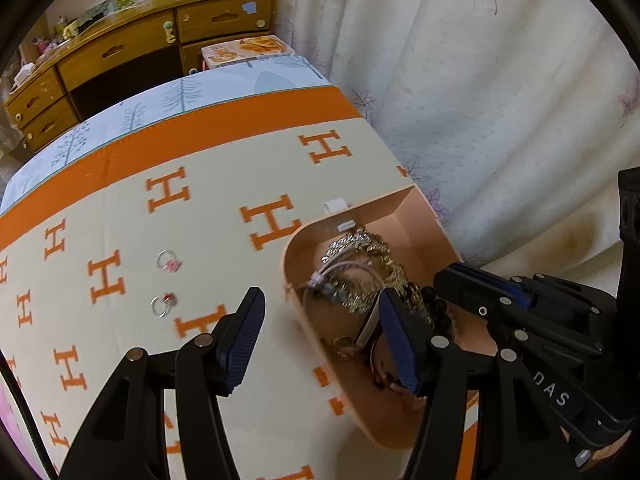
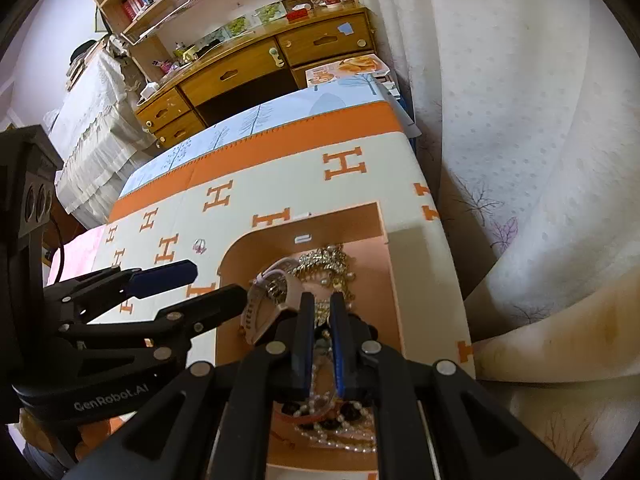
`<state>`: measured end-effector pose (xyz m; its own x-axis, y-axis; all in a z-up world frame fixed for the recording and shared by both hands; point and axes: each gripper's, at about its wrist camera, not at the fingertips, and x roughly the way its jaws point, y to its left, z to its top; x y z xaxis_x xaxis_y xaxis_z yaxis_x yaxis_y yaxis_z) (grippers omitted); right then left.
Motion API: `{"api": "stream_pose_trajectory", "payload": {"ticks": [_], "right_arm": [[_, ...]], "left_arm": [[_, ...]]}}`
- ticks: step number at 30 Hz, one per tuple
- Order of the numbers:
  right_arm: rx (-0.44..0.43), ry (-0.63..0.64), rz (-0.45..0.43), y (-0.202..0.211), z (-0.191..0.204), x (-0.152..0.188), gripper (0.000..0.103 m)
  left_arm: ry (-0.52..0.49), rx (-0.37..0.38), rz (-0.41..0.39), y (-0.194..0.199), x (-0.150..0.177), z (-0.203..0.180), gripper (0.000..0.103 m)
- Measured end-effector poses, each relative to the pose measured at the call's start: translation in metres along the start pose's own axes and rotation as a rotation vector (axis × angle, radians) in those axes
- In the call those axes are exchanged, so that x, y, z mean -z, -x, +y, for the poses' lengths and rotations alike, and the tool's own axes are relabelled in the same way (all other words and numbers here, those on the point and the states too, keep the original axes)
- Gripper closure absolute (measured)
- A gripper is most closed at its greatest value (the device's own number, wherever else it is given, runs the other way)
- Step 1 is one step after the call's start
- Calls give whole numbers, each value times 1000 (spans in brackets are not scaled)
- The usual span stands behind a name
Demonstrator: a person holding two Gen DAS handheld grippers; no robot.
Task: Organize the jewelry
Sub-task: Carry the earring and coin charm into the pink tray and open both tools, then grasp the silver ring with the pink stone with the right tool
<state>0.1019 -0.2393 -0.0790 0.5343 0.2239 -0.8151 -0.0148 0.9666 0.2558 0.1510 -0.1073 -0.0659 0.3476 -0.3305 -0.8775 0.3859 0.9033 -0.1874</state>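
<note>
Over pink tray (image 2: 384,280): right gripper (image 2: 320,340) jaws narrow, grip unclear, above jewelry pile (image 2: 324,264). Left gripper (image 1: 320,312) wide, straddling tray rim, likely steadying. Two rings (image 1: 164,304) on mat at 9 o'clock, unsorted.

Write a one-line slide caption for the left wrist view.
Left gripper open at the jewelry box rim; two rings lie on the mat.

Home bedroom: wooden dresser (image 2: 256,68), floral curtains (image 2: 520,120).
</note>
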Motion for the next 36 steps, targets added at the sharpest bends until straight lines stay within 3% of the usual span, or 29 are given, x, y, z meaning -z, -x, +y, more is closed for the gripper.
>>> {"api": "stream_pose_trajectory", "payload": {"ticks": [5,17,29,34,36], "right_arm": [[-19,27,4,4,14,3,95],[-85,143,-9,12,73,-5,95],[-113,233,72,-29,125,-24,94],[-134,213,120,-57,135,-38,75],[-140,209,133,-68,140,-42,75]], "left_arm": [[30,-4,-49,21,12,14,36],[67,-105,-150,68,33,52,34],[165,-234,-194,77,54,120,30],[249,-279,-187,73,65,168,30],[276,-299,-172,69,70,185,30]]}}
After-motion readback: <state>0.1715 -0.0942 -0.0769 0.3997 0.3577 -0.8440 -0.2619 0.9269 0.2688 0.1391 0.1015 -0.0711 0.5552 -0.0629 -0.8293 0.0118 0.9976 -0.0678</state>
